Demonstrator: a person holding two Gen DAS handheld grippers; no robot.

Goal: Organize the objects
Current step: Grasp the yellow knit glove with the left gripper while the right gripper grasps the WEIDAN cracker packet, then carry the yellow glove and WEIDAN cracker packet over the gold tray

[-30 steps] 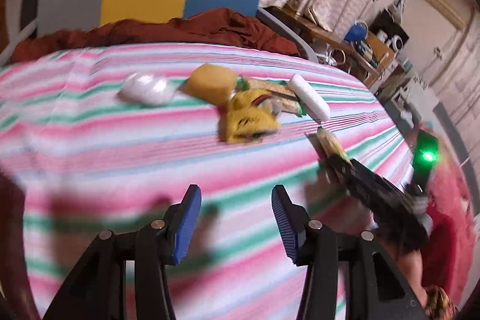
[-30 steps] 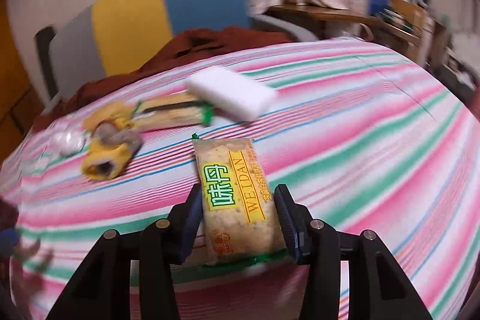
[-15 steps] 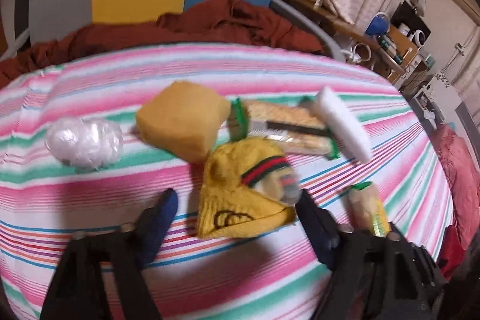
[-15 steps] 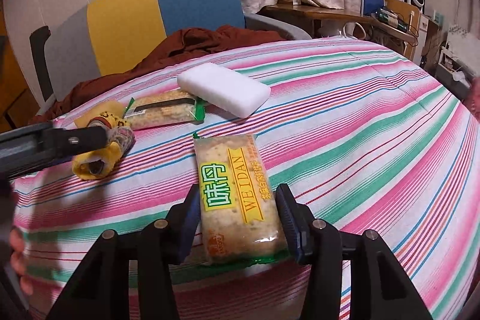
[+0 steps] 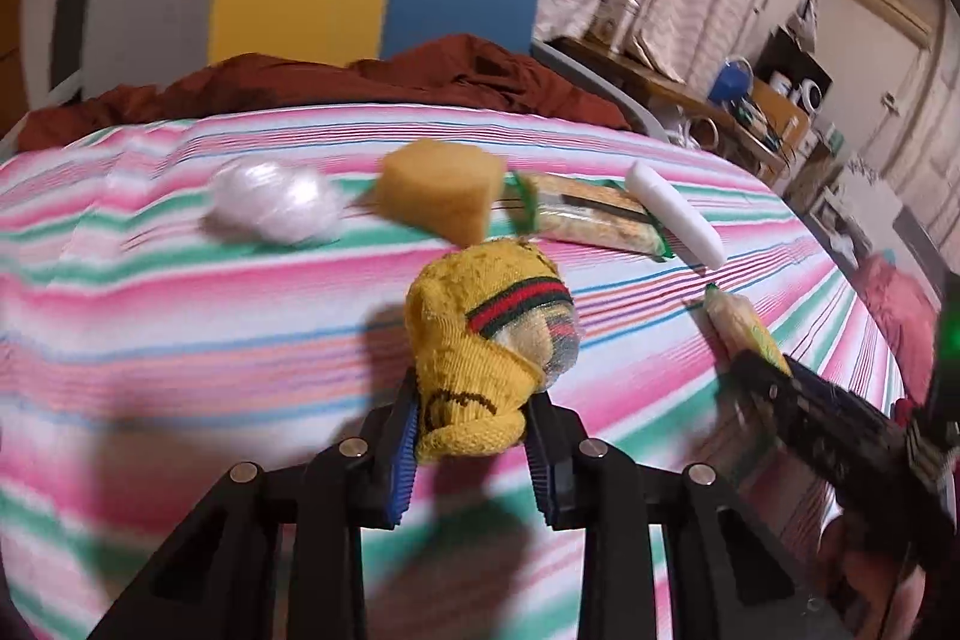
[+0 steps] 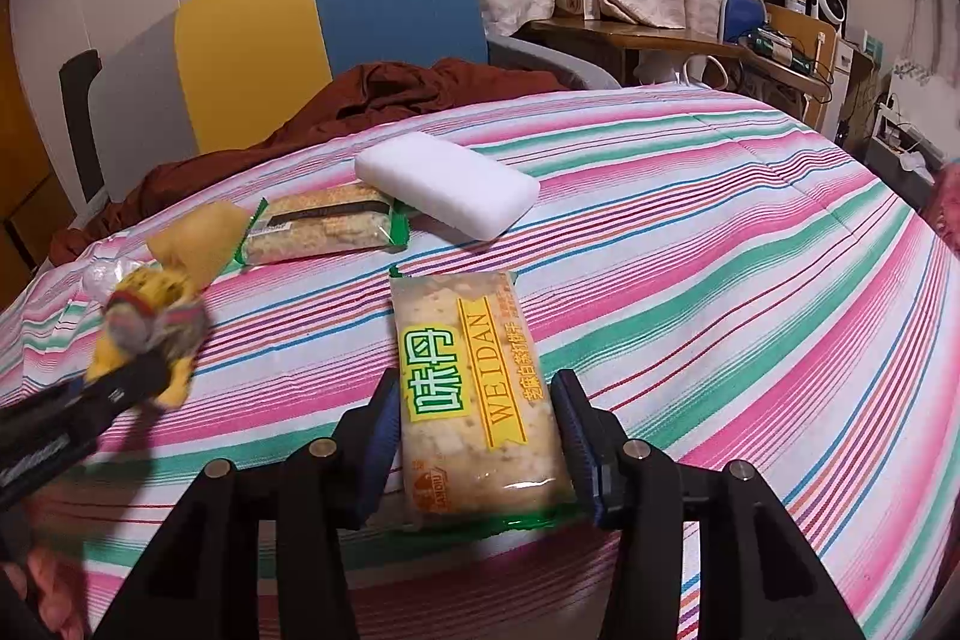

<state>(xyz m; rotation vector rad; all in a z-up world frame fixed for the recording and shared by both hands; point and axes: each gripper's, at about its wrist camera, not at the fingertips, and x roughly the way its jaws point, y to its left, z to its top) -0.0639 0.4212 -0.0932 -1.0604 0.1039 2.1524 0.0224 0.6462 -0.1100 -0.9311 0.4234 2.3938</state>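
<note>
My left gripper point(image 5: 471, 451) is shut on a rolled yellow sock point(image 5: 489, 346) with a red and green band, held above the striped sheet; it also shows at the left of the right wrist view point(image 6: 147, 325). My right gripper point(image 6: 477, 436) is shut on a Weidan cracker packet point(image 6: 474, 388) and holds it low over the sheet; the packet shows in the left wrist view point(image 5: 744, 331). On the sheet lie a yellow sponge point(image 5: 444, 190), a second cracker packet point(image 5: 591, 217), a white foam block point(image 6: 447, 184) and a clear plastic ball point(image 5: 276, 211).
The striped sheet point(image 6: 750, 280) covers the surface. A rust-brown cloth point(image 6: 384, 94) lies along its far edge before a grey, yellow and blue chair back point(image 6: 312, 16). A cluttered wooden desk point(image 6: 690, 40) stands at the far right.
My left gripper closed on the yellow sock and lifted it off the sheet. My right gripper kept hold of the cracker packet in about the same place.
</note>
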